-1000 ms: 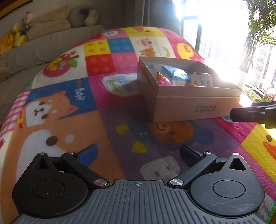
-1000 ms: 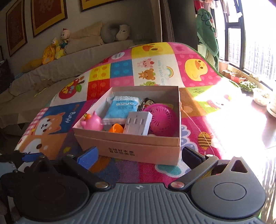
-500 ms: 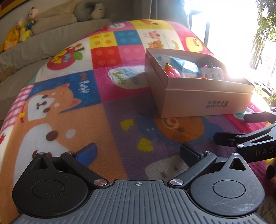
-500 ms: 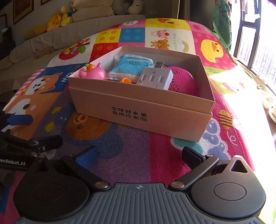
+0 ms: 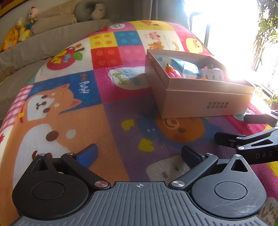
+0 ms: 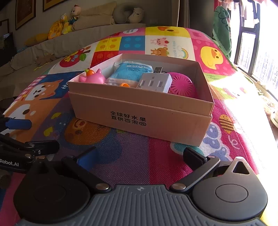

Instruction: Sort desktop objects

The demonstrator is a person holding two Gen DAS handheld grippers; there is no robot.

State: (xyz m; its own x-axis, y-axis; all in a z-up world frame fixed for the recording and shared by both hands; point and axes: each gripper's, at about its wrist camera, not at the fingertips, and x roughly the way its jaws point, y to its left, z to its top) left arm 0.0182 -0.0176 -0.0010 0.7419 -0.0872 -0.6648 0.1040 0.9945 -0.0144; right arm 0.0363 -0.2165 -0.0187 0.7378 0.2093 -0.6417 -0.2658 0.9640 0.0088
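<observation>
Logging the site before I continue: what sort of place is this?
Most likely a home living room: a children's play mat underfoot, a sofa with soft toys, and framed pictures on the wall.

A home living room: a cartoon-printed play mat [image 6: 132, 40] covers the surface, soft toys [image 6: 66, 22] and cushions [image 6: 93, 15] line a grey sofa [image 5: 43, 43], framed pictures [image 6: 24, 12] hang above, and a sunlit window [image 6: 252, 43] stands opposite.

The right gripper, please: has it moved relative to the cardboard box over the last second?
Yes. The right gripper has dropped lower and backed off slightly: the cardboard box, resting on the play mat, now sits higher in its view, with more mat showing before it.
</observation>
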